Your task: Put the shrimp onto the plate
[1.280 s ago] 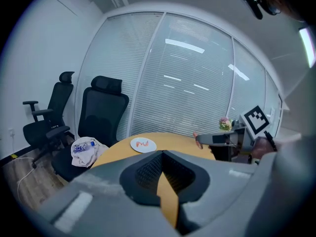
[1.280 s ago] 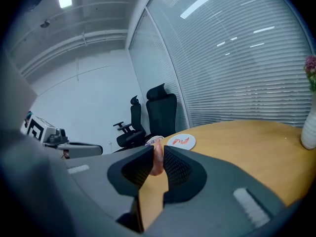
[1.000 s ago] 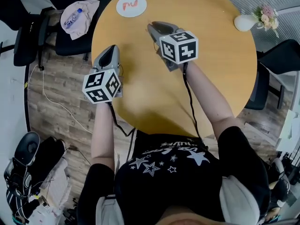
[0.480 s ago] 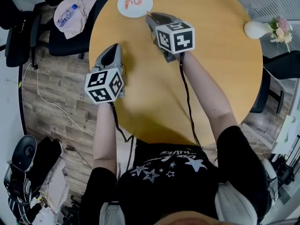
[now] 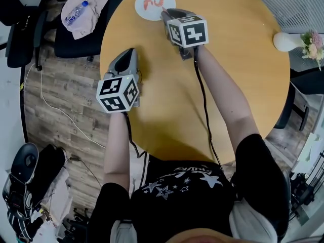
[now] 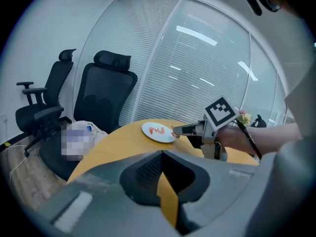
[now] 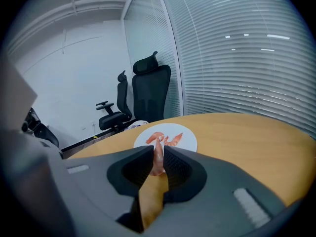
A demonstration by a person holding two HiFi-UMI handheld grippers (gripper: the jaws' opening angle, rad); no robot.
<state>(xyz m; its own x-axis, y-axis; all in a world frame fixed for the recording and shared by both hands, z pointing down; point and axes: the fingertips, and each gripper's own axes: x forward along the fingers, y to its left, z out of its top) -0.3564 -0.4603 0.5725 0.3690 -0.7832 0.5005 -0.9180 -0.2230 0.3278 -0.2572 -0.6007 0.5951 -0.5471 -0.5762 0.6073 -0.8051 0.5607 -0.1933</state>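
Note:
A white plate point(image 5: 146, 12) lies at the far edge of the round wooden table point(image 5: 238, 39), with two pink shrimp point(image 5: 153, 3) on it. My right gripper point(image 5: 165, 14) reaches to the plate's near right rim and is shut on a third shrimp point(image 7: 157, 158), which stands upright between the jaws. In the right gripper view the plate point(image 7: 188, 143) and its shrimp point(image 7: 167, 138) lie just beyond the jaws. My left gripper point(image 5: 128, 53) hovers near the table's left edge, shut and empty; its view shows the plate point(image 6: 154, 134) and the right gripper point(image 6: 177, 131).
A white vase with flowers point(image 5: 293, 40) stands at the table's right edge. Black office chairs point(image 5: 76, 32) stand to the left, one carrying a cloth bag with a water bottle point(image 5: 83, 10). Cables run across the wooden floor point(image 5: 55, 110).
The right gripper has moved forward with the shrimp, up to the plate's rim. The left gripper stayed near the table's left edge. The head view shifted slightly.

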